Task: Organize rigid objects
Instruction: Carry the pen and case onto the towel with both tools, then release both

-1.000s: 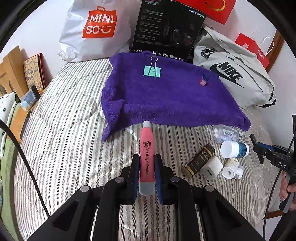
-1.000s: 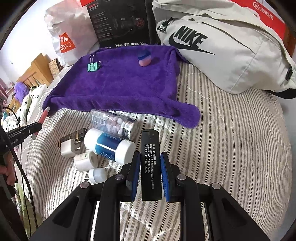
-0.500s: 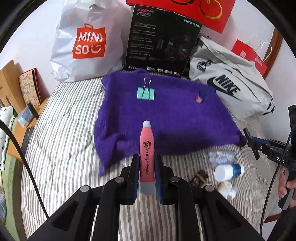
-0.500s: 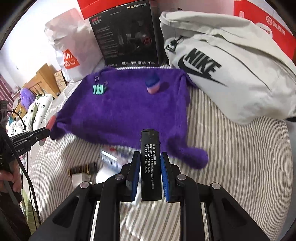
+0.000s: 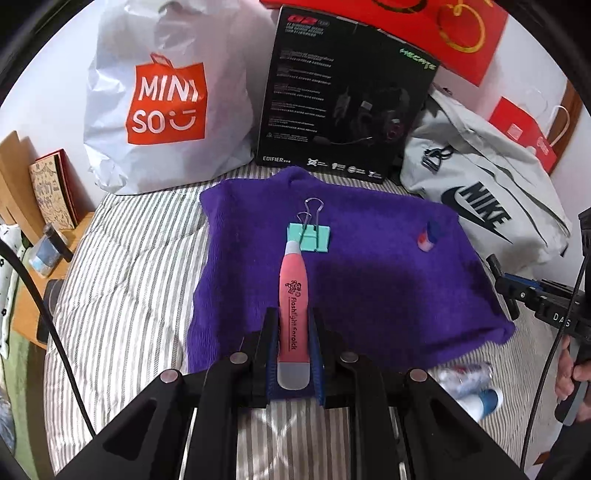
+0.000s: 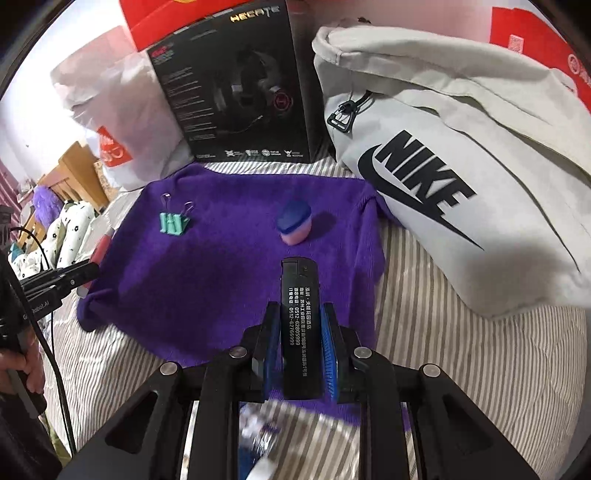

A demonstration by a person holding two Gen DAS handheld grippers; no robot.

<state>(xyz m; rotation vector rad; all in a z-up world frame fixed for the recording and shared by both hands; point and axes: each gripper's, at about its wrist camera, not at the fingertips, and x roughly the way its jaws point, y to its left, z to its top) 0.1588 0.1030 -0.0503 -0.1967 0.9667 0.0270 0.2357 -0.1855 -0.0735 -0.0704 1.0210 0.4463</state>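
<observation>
I have the left gripper (image 5: 292,343) clamped on the pink pen (image 5: 292,317) and the right gripper (image 6: 301,354) on the black lighter (image 6: 299,332), both poised over the purple towel (image 5: 369,288) for placing.

I am seeing a white Miniso shopping bag (image 5: 162,107), a black headset box (image 5: 347,107) and a grey Nike bag (image 6: 461,184) standing along the far edge of a striped bed (image 5: 125,280), with a red gift bag (image 5: 458,33) leaning behind the box.
</observation>
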